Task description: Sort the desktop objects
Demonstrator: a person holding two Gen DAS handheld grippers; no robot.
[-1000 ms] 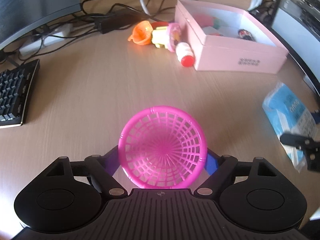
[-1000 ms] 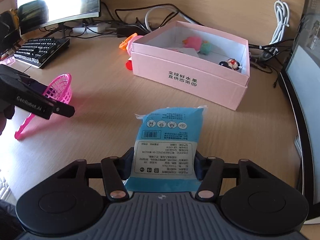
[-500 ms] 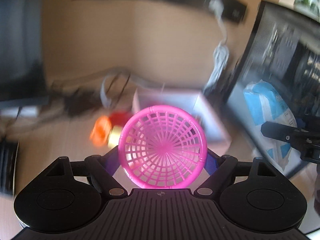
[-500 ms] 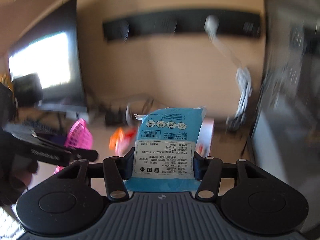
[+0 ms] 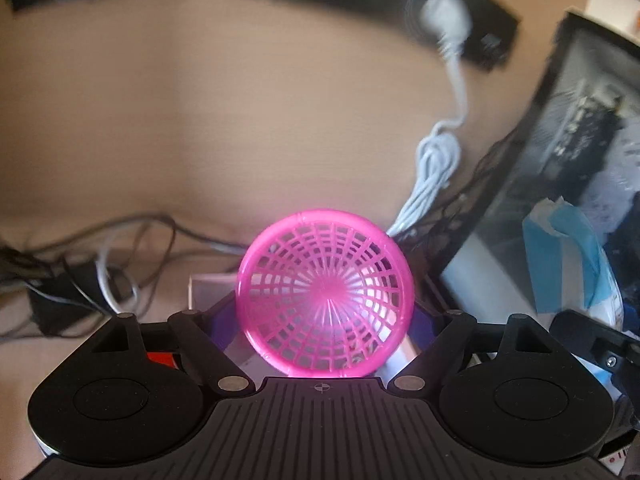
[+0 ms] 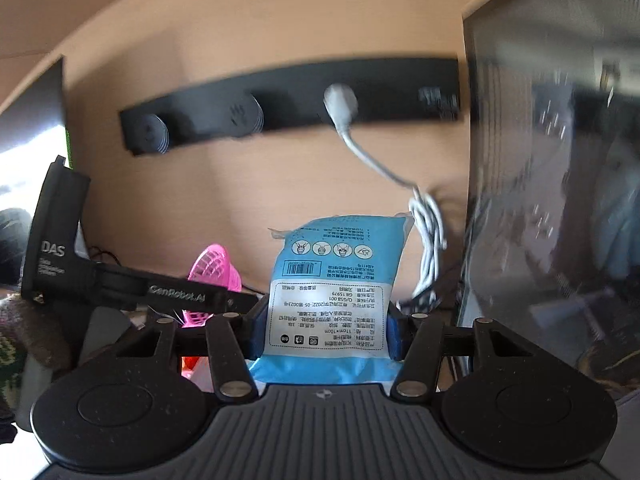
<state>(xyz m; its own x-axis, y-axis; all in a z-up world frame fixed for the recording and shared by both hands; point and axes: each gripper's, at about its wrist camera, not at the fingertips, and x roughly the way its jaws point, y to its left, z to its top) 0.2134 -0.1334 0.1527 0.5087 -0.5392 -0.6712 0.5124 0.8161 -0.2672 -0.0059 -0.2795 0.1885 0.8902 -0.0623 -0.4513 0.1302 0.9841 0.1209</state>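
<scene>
My left gripper [image 5: 325, 320] is shut on a pink mesh basket [image 5: 325, 294], held up in the air with its open mouth facing the camera. My right gripper [image 6: 323, 332] is shut on a blue tissue packet [image 6: 334, 284], held upright. The basket also shows in the right wrist view [image 6: 214, 270], left of the packet, behind the left gripper's body [image 6: 120, 284]. The packet shows at the right edge of the left wrist view [image 5: 576, 264]. A corner of the pink box [image 5: 210, 284] shows low behind the basket. Its inside is hidden.
A black power strip [image 6: 288, 108] hangs on the wooden back panel, with a coiled white cable [image 6: 428, 236] below it. A dark monitor [image 6: 552, 184] stands close on the right. Black cables [image 5: 100, 256] lie at the desk's back left.
Both grippers have lifted and tilted upward with their objects. The views swung from the desktop to the back wall and power strip. The grips have not changed.
</scene>
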